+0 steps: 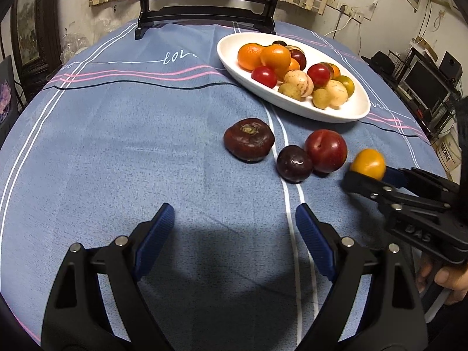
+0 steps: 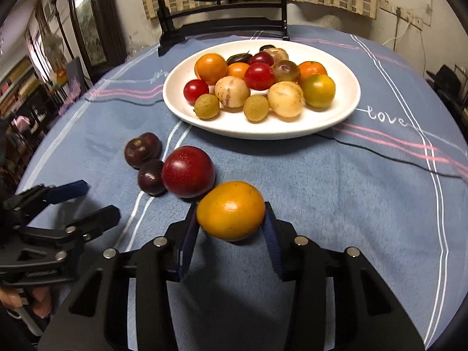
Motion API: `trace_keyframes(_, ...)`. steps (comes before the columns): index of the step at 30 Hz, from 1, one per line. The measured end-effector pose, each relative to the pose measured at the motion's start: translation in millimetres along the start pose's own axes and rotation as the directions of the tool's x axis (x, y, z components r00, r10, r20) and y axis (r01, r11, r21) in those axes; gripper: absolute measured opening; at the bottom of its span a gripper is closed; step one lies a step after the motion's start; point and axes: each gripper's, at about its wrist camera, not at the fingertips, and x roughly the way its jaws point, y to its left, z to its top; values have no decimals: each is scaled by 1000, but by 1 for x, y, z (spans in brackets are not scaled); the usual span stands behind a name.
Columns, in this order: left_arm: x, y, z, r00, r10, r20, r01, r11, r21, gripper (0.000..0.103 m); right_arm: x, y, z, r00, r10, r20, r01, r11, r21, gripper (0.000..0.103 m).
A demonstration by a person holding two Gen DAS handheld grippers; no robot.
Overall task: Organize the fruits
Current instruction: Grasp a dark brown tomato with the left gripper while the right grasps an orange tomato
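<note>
Low over the blue tablecloth (image 2: 336, 193), right gripper (image 2: 231, 219) reaching forward, both blue pads pressed against the sides of an orange fruit (image 2: 231, 210); closed on it, fruit seemingly just clear of the cloth, though contact underneath cannot be told. Held level and farther back, left gripper (image 1: 234, 225) spread wide with nothing between its fingers, aimed toward the loose fruit.

Smooth, oval, yellow-orange skin with a soft highlight and a few small dark specks. Just beyond it and touching or nearly so, a red plum (image 2: 188, 172); beside that a small dark plum (image 2: 151, 177), then a larger dark maroon fruit (image 2: 142, 149) with a dried stem scar. Farther on, a white oval plate (image 2: 345, 111) heaped with oranges, red cherry tomatoes, pale round fruits and a greenish citrus.

From the left wrist view only: right gripper (image 1: 367, 172) seen side-on, part of the holding hand (image 1: 447, 280) below it. From the right wrist view only: left gripper (image 2: 93, 201) off to the side, fingers apart, and the cloth's stitched "love" lettering (image 2: 386, 117) beside the plate.
</note>
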Motion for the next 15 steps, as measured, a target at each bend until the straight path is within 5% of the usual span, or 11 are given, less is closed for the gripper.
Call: trace_keyframes(15,27,-13,36,996,86,-38,-77,979,191,86,-7,0,-8,997,83,0,-83,996,29,44)
